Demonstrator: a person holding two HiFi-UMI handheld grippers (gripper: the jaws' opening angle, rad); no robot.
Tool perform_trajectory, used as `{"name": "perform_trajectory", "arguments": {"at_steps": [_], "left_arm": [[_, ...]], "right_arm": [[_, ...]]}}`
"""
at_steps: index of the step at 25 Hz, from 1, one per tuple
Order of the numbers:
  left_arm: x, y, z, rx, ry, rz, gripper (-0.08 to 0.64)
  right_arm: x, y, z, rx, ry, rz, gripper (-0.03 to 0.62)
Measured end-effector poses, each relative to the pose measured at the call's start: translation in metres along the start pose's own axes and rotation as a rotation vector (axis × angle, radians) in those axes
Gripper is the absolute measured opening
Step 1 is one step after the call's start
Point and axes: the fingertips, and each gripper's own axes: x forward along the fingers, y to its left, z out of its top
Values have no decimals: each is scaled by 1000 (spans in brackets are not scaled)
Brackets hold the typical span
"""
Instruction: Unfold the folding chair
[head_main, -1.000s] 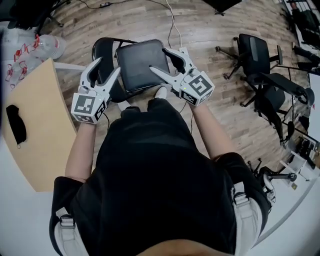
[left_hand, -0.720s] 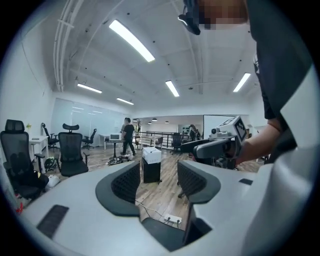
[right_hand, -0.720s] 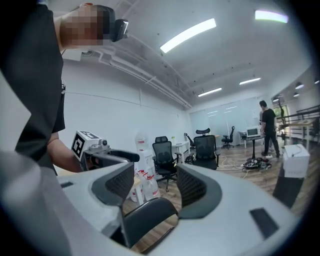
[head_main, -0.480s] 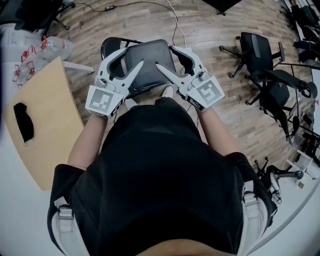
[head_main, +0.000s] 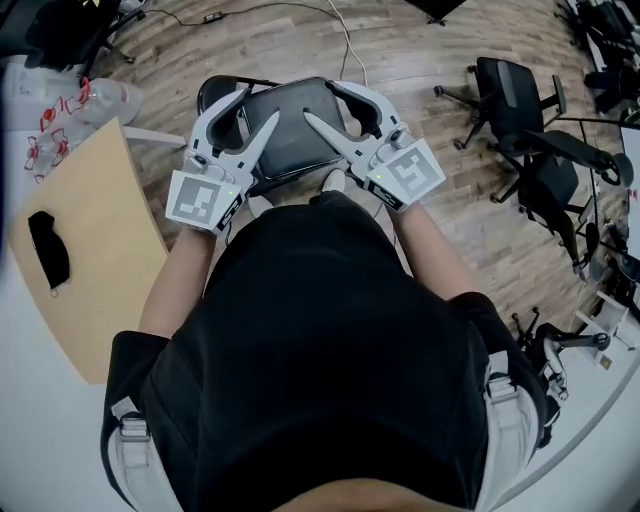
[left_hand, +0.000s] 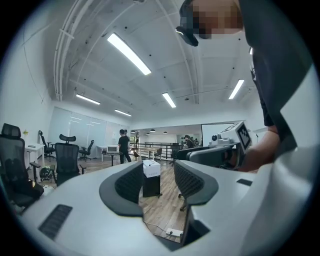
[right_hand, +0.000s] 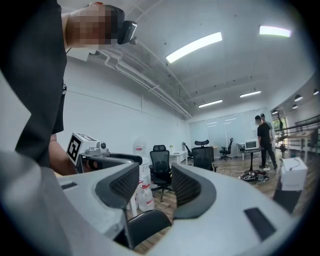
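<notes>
**Task object.** The black folding chair with a padded square seat and a metal frame (head_main: 290, 125) stands on the wood-plank floor (head_main: 420, 60) in the upper centre of the head view. It is directly ahead of the person's black-clad torso, and the seat pad faces up.

**Left gripper** (head_main: 260, 106). This white two-jaw tool with a marker cube is held over the left part of the seat. In its own view the jaws stand moderately apart and have just been closing. Nothing lies between the pads. Only floor and a distant white box on a black stand (left_hand: 151, 168) show through the gap.

**Right gripper** (head_main: 320, 100). This one is held over the right part of the seat. In its own view the jaws stand at a narrow gap and have just been closing. The pads are not touching and grip nothing. The chair's rounded black backrest (right_hand: 145, 222) appears below the jaws at the bottom of that frame.

**Surroundings.**
- A light wooden tabletop (head_main: 95, 260) sits at the left of the head view, with a small black item (head_main: 42, 248) lying on it.
- Clear water bottles with red handles (head_main: 85, 95) are at upper left.
- Black office chairs on castors (head_main: 515, 110) are at upper right.
</notes>
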Motion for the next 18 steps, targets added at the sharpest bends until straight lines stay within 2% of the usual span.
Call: {"name": "perform_trajectory", "arguments": {"at_steps": [7,18], "left_arm": [[-2,5,2,3,-8,19,186],[-7,7,-1,4,4,36,184]], "right_arm": [[6,-2,-2,13,-4,7,179],[9,-1,-4,18,-5,18,176]]}}
